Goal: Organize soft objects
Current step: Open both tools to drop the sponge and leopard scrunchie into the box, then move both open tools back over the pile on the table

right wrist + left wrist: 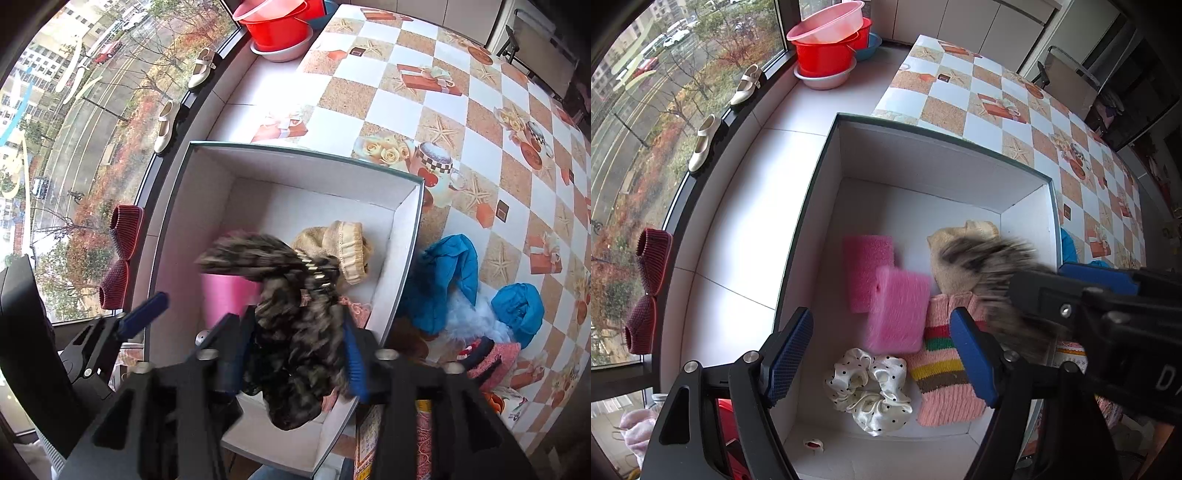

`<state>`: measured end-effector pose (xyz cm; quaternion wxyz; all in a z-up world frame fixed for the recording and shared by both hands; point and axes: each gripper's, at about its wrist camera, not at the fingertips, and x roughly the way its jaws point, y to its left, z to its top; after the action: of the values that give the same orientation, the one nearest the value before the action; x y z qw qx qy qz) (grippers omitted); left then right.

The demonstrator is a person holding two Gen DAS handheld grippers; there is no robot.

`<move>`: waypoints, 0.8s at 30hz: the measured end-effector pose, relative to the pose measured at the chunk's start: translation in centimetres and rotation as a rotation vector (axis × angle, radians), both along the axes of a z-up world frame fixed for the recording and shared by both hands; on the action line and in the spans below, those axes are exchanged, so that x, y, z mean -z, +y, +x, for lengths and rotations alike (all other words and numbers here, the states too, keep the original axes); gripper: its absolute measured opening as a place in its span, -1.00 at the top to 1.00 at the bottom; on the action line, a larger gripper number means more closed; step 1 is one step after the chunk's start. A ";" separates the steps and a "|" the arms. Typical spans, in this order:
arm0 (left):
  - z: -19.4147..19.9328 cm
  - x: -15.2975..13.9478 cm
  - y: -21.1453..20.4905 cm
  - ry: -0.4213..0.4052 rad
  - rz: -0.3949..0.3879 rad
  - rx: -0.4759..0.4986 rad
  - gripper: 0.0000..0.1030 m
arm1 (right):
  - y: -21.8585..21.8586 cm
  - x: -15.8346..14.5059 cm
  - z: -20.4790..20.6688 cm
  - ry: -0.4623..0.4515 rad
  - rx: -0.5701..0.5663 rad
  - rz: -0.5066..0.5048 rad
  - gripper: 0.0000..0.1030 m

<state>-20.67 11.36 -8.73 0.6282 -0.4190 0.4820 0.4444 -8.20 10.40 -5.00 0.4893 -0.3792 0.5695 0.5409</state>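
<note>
A white open box point(923, 155) point(295, 162) stands on the table. Inside lie two pink sponges point(897, 310), a white polka-dot scrunchie point(871, 387), a striped pink knit sock point(942, 376) and a beige knit hat point(956, 236) point(343, 243). My left gripper point(882, 362) is open and empty above the box's near left part. My right gripper point(295, 354) is shut on a dark furry patterned fabric point(295, 325), held above the box's right side; it also shows in the left wrist view point(993, 266).
A blue padded garment with white fur point(461, 291) and a pink knit item point(495, 358) lie on the checkered tablecloth point(443, 110) right of the box. Stacked red and pink basins point(827, 48), white shoes point(705, 140) and dark red slippers point(650, 258) sit on the windowsill.
</note>
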 end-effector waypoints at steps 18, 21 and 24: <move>-0.5 -0.9 -0.1 0.004 -0.036 -0.049 -0.84 | -0.3 -1.8 1.2 0.002 0.043 0.035 -0.99; -0.5 -1.2 -0.2 0.006 -0.038 -0.051 -0.84 | -0.4 -2.1 1.2 0.009 0.039 0.037 -0.99; -0.4 -1.7 -0.4 0.009 -0.033 -0.048 -0.84 | -0.6 -2.4 1.1 0.013 0.031 0.044 -0.99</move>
<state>-21.11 11.01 -7.08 0.6082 -0.4388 0.4820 0.4530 -7.11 9.77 -2.59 0.5022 -0.3560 0.5664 0.5479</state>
